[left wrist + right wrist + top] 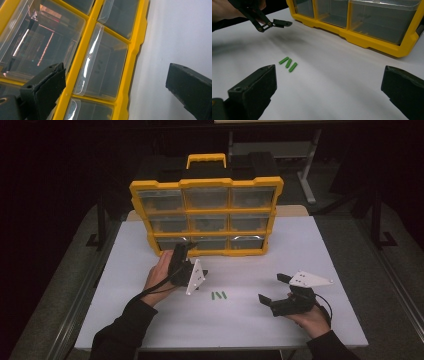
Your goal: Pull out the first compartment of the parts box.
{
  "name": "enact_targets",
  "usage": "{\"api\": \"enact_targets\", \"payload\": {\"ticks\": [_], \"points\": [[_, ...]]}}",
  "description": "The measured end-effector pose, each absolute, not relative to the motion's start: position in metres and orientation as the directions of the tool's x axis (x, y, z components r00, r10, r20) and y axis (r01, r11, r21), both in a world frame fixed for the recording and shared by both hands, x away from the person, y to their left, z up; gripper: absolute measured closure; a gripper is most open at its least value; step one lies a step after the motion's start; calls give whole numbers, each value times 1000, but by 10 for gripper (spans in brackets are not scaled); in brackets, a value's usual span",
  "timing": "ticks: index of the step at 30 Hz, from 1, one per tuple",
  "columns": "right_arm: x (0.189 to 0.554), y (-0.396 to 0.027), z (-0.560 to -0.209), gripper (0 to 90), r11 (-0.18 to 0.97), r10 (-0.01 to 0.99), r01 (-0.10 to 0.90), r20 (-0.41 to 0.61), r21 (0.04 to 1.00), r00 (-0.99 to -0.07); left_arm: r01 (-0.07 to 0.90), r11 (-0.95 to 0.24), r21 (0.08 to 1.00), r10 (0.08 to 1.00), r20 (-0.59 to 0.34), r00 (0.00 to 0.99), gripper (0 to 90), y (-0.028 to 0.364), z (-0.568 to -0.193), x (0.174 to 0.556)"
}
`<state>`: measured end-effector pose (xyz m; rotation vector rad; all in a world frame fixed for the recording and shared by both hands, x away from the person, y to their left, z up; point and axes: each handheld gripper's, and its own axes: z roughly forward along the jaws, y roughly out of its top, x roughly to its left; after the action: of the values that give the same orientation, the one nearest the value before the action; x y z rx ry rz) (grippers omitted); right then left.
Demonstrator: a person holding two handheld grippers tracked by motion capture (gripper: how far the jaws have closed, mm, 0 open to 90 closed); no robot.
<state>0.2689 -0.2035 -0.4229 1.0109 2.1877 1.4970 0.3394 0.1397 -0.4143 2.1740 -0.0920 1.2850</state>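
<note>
From the high view, the yellow organizer (206, 215) stands upright at the far side of the white bench (280, 330), all nine clear drawers looking shut, and the left gripper (186, 247) is right up at its bottom-left drawer, jaws apart. The three green sticks (218, 295) lie loose on the bench in front of the organizer, well apart from it, between the two hands; the right gripper (272, 289) hovers to the right of them, jaws spread wide and empty. In the left gripper view the organizer (86, 47) frame runs diagonally between the parted jaws, with a clear drawer (101, 67) square in the gap, not yet pulled as far as I can tell. In the right gripper view the green sticks (288, 63) sit ahead, nothing clamped, the organizer (372, 41) behind. My read: early days, with the drawer to open and every stick to stow.
</note>
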Motion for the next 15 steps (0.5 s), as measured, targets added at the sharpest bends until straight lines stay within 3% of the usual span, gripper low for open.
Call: {"api": "enact_targets", "payload": {"ticks": [15], "points": [[269, -203, -423, 0, 213, 695, 379, 133, 901, -707, -389, -858, 336, 143, 883, 447, 21, 136, -418, 335]]}}
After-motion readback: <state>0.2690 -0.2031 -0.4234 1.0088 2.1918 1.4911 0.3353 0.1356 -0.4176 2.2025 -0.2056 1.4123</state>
